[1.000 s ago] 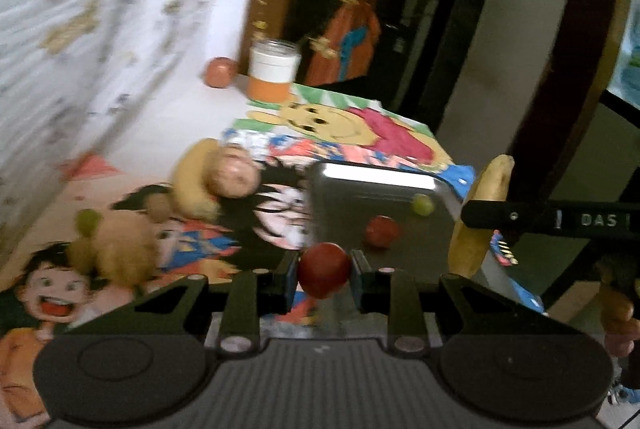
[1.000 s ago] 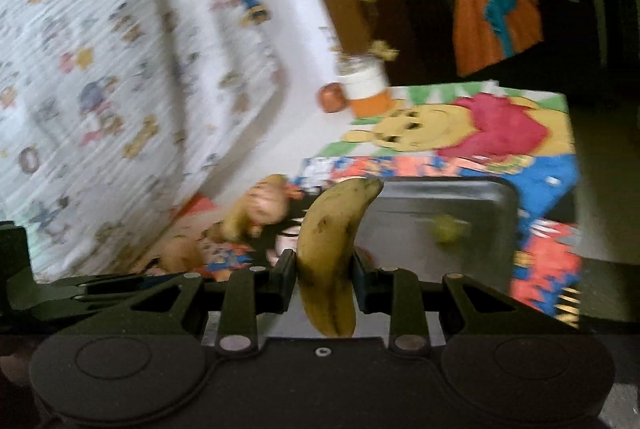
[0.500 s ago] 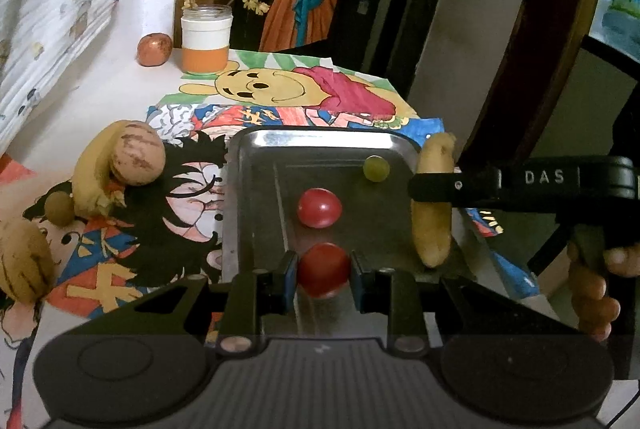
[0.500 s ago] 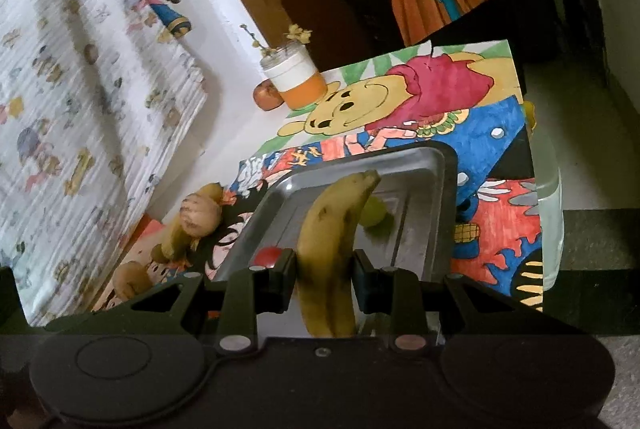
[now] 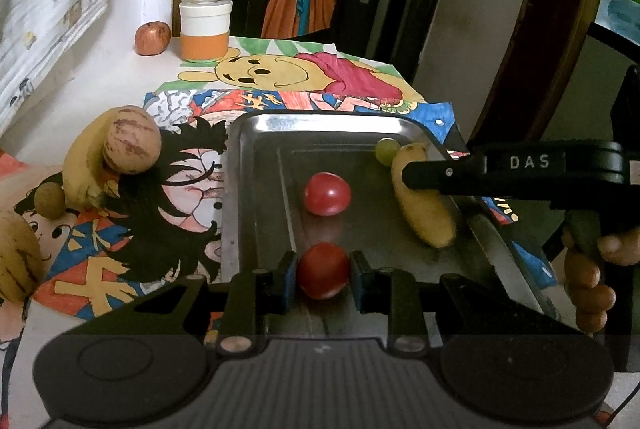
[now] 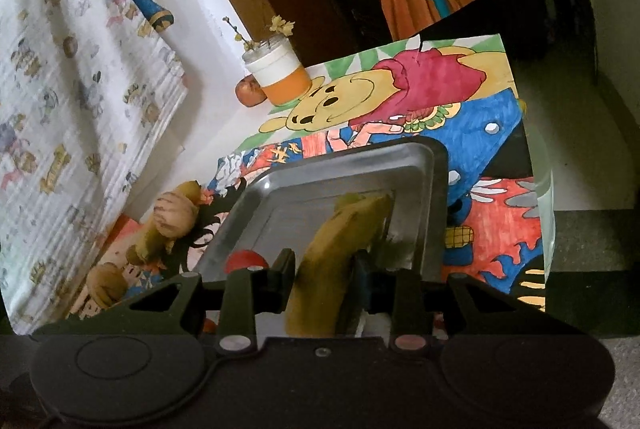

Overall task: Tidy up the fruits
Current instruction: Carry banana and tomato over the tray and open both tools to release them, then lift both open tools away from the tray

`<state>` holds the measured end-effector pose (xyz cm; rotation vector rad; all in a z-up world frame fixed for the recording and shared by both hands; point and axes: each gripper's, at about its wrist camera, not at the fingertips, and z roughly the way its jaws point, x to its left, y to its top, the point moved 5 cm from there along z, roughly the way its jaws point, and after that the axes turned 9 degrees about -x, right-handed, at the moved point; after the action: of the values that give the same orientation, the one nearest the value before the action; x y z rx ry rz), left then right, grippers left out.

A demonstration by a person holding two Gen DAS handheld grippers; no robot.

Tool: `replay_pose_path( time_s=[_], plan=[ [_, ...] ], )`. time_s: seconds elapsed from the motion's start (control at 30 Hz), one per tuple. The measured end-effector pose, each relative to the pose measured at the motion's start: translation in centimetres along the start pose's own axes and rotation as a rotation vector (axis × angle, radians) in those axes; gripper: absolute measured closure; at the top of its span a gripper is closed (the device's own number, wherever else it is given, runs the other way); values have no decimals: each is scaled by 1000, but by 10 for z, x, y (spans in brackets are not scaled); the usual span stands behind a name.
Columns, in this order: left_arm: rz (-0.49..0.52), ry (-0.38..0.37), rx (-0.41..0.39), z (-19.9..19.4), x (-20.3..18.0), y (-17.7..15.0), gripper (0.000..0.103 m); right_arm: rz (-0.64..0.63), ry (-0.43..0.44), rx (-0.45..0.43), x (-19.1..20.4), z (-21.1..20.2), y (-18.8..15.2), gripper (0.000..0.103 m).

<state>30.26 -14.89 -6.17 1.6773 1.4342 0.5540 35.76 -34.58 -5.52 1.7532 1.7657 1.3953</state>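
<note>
A white bench (image 5: 100, 69) carries colourful cartoon drawings (image 5: 304, 77). At its far left stand an orange-and-white jar (image 5: 205, 29) and a small apple (image 5: 152, 38); a metal tray (image 5: 256, 189) lies on the drawings.

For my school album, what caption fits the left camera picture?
Left gripper holds a red tomato over the metal tray.

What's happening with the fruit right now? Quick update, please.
Left gripper shut on tomato over tray. Right gripper easing open, banana between jaws. Nothing blocking.
</note>
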Motion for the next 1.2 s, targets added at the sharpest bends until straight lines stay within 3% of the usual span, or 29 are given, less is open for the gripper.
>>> replay_pose_path(
  time_s=[0.17,0.37,0.5,0.67,0.73,0.9,1.2],
  plan=[
    [-2,6,-2,-1,1,1,72,-3,0,-1,1,-1,-1,65],
    [-28,1,-12,-12,3,4,66,-17,-5,-27,3,-18,3,52],
    [-60,12,-41,-27,7,8,49,-25,0,-45,10,-32,6,43],
    [-100,29,-86,-55,12,13,37,-42,5,-76,23,-55,9,29],
    [-113,46,-111,-68,14,16,22,-49,6,-82,31,-65,11,22],
    [-128,105,-176,-104,21,22,6,-97,6,-113,51,-94,13,9],
    [-149,146,-223,-155,38,16,0,-189,4,-138,88,-131,-6,1]
  ],
)
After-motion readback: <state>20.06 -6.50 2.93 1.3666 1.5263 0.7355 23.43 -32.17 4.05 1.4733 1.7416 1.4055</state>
